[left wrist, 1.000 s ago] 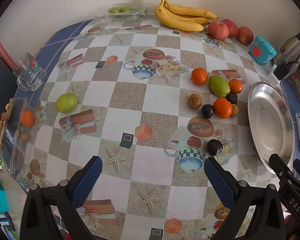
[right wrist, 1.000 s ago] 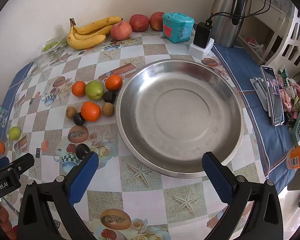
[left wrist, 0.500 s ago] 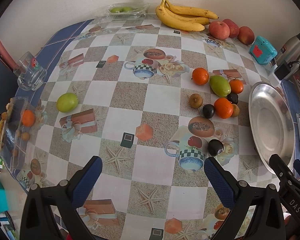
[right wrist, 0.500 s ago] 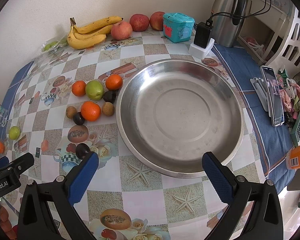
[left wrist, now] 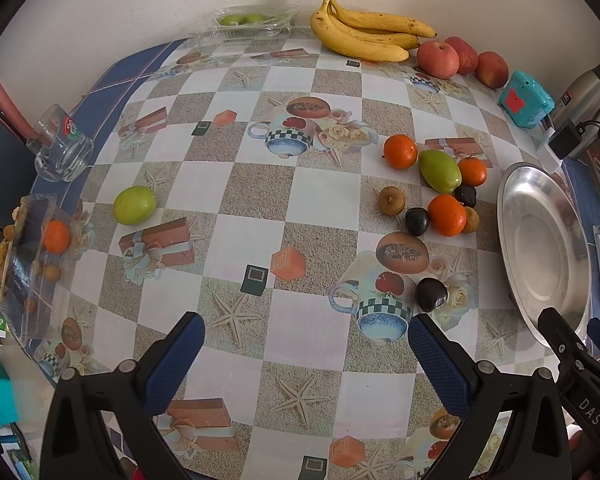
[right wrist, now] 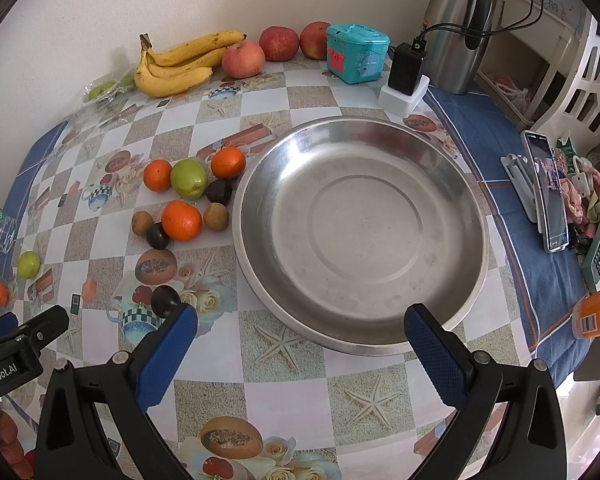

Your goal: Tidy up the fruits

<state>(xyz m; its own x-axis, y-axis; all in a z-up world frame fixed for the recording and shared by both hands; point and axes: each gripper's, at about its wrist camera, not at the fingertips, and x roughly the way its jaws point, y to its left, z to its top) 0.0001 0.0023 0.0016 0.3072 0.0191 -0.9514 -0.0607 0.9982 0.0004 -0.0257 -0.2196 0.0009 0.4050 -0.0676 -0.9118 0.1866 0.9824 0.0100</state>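
Observation:
A big steel plate [right wrist: 466,184] lies empty on the patterned table; it also shows in the left wrist view [left wrist: 512,184]. Left of it sits a cluster of oranges [right wrist: 181,220], a green fruit [right wrist: 188,179], small brown fruits [right wrist: 216,216] and dark fruits [right wrist: 157,236]. One dark fruit [left wrist: 431,294] lies apart, close to my left gripper's right finger. A lone green fruit [left wrist: 134,205] sits far left. Bananas [left wrist: 364,38] and apples [left wrist: 438,59] line the wall. My left gripper [left wrist: 306,344] and right gripper [right wrist: 300,336] are open and empty above the table's front.
A glass mug [left wrist: 60,148] and a clear box with an orange [left wrist: 32,256] stand at the left edge. A teal box [right wrist: 356,58], charger [right wrist: 406,76] and kettle [right wrist: 458,28] stand at the back right. A phone [right wrist: 546,190] lies on the blue cloth.
The left wrist view has shifted very slightly. The right gripper and all the fruits have not moved.

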